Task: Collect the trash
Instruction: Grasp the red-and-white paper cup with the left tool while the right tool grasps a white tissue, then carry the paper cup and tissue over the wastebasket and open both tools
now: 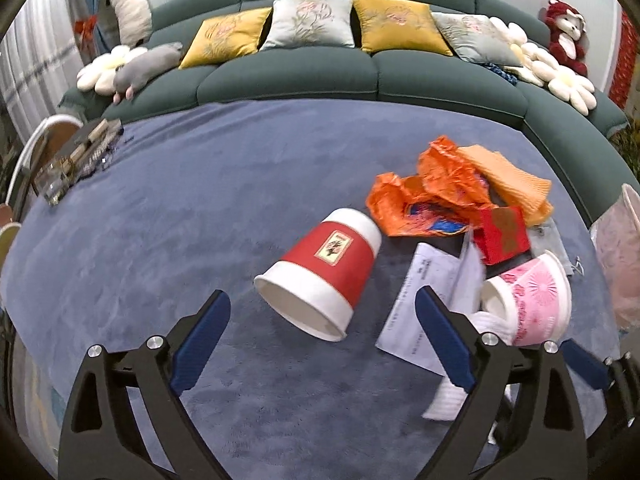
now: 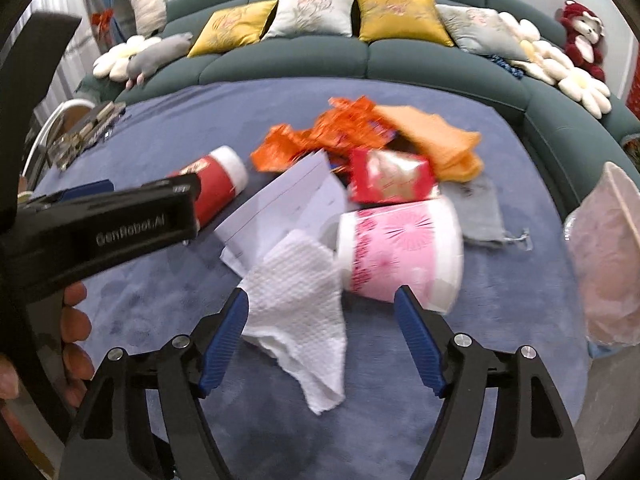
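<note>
Both hand-held grippers gape empty — only right view shows white tissue (image 2: 298,312).

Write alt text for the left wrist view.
The open left gripper hangs empty over a tipped red paper cup on a blue carpet. To its right lie orange wrappers, papers and a pink cup; a green sofa stands behind.

Bare blue carpet (image 1: 160,220): open at left and centre of frame. Obstacles at right: red paper cup (image 1: 320,276), pink cup (image 1: 532,300), orange wrapper (image 1: 424,196), paper sheet (image 1: 428,300).
</note>
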Demonstrator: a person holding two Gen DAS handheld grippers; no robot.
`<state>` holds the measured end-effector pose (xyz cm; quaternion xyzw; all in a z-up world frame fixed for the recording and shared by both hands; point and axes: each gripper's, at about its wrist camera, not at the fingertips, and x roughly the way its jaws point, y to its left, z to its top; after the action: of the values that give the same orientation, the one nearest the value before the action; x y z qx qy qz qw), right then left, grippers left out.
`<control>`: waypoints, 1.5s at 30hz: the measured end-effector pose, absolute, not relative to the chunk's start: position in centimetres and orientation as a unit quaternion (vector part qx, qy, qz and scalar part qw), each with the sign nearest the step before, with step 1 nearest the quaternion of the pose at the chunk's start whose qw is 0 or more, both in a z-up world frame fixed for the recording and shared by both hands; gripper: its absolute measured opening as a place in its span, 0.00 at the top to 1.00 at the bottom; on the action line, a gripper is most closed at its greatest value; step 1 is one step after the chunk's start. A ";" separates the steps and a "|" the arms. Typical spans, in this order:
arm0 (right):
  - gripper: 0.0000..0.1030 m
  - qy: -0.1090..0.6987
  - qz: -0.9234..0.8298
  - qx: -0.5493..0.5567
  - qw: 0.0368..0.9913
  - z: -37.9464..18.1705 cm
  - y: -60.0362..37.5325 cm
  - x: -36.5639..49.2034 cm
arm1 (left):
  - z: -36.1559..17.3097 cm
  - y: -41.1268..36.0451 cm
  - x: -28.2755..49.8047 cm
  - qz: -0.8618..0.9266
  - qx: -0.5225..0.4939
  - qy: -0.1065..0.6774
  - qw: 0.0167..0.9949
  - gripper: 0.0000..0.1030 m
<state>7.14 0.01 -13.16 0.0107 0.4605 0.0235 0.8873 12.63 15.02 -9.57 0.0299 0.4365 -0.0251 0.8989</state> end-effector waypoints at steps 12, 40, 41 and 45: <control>0.30 0.493 0.035 0.005 0.870 -16.6 1.7 9.1 | -12.3 16.1 15.1 -0.037 0.011 0.456 0.889 0.23; 0.92 0.410 0.068 0.040 0.909 -7.8 -0.2 7.5 | -5.6 14.1 12.7 -0.073 0.013 0.414 0.907 0.97; 0.92 0.407 0.065 0.042 0.910 -7.3 -0.8 7.5 | -4.9 13.5 12.4 -0.077 0.015 0.408 0.910 0.97; 0.92 0.391 0.042 0.050 0.918 -5.4 -3.5 7.1 | -2.9 11.4 11.7 -0.098 0.018 0.395 0.913 0.97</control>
<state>7.07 -3.47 -5.42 0.0502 0.3913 0.0423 0.9179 11.68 11.45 -2.86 0.0183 0.3950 -0.0980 0.9133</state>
